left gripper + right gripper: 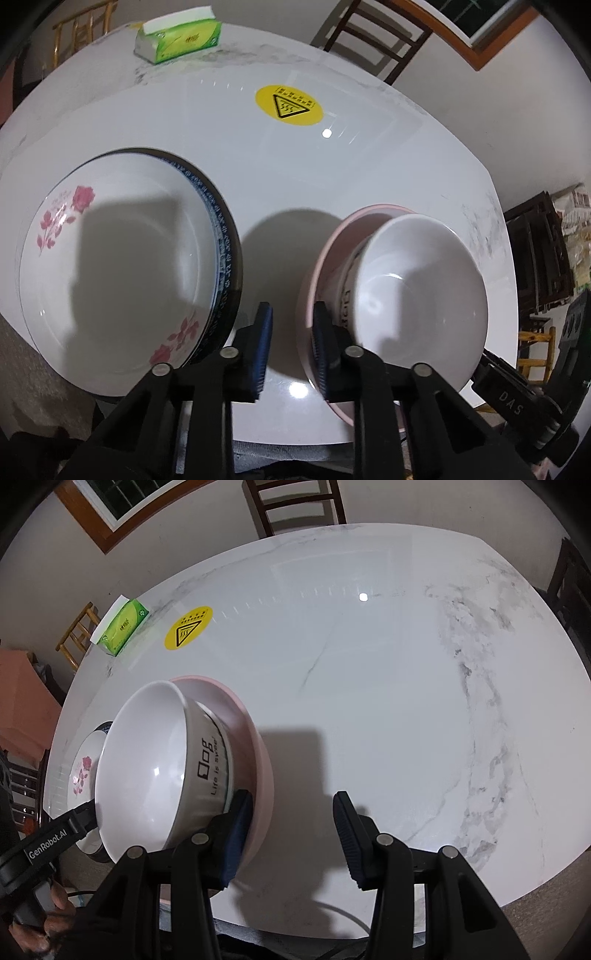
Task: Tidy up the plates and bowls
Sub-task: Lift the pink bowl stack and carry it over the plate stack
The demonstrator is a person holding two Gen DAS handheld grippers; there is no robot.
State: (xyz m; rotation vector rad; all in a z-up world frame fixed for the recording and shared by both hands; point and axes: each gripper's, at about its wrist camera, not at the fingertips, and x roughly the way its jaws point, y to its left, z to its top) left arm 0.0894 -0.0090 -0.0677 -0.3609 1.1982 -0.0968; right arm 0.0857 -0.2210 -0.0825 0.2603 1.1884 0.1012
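A white marble-patterned table (pixel 369 701) carries a green and white tissue pack (pixel 179 34) near its far edge, close to a corner. A round yellow warning sticker (pixel 289 105) lies flat on the surface, nearer the middle than the pack and apart from it. A dark wooden chair (pixel 295 506) stands behind the far edge, and a lighter wooden chair (pixel 79 635) stands off the corner by the tissue pack. A wood-framed window (pixel 114 506) is set in the wall beyond.

We find a home dining room. A white marble-pattern dining table (pixel 369 701) is ringed by dark wooden chairs (pixel 295 502), with a green tissue pack (pixel 179 35), a yellow hot-surface sticker (pixel 289 105) and a wood-framed window (pixel 122 502) in plain walls.
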